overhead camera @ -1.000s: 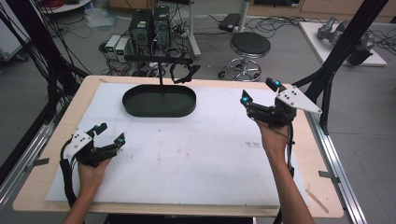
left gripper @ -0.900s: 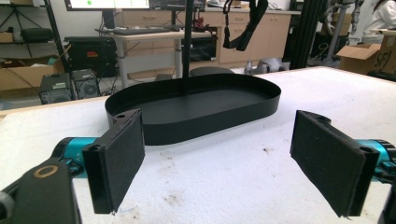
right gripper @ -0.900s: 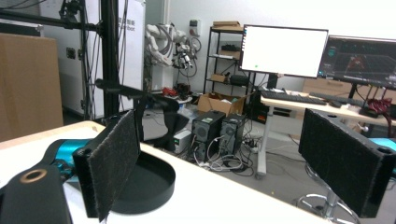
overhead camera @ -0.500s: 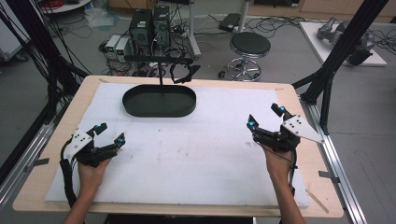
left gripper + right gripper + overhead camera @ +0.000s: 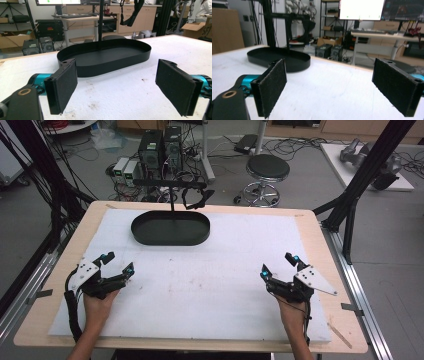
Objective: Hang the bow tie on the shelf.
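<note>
Black oval tray (image 5: pixel 170 229) at counter's far edge, long axis crosswise. Left gripper (image 5: pixel 116 264) nearer, tray ahead and slightly right; right gripper (image 5: pixel 279 265) well apart. Both sets of jaws apart, empty.

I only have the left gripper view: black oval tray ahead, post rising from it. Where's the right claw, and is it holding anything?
Observer: In the high view the right claw sits low over the white mat at the near right, wide open with nothing between its pads.
Operator: What's on top of the post? My view cuts it off.
Observer: The post carries a horizontal black bar, and a dark strap-like item hangs from the bar's right end.
Operator: Anything in the tray?
Observer: The high view shows the tray floor bare apart from the post's foot.
</note>
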Available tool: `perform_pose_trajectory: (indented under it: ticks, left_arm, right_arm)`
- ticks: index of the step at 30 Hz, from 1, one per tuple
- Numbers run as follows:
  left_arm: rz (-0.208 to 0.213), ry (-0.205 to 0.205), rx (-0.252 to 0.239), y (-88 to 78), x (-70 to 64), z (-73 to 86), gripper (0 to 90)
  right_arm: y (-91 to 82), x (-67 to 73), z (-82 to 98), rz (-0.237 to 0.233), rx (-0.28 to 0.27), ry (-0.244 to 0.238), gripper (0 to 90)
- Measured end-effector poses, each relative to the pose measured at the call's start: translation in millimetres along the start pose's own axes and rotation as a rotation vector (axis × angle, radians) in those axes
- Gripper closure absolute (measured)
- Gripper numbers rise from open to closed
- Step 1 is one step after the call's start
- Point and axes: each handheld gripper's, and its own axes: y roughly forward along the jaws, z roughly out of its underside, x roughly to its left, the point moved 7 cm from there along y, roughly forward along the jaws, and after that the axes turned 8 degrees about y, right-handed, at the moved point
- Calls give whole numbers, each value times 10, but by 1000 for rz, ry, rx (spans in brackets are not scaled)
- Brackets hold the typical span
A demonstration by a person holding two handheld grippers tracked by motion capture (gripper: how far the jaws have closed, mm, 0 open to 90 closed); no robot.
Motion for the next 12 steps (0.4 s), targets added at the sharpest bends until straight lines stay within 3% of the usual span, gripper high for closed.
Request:
perform_pose_trajectory:
  ticks: [6,12]
  left_arm:
    - [-3,1,3,0,1,2,179]
    - [0,-3,4,0,1,2,179]
  right_arm:
    - [-36,14,190,-3,30,20,117]
    - [-51,6,220,-4,34,35,116]
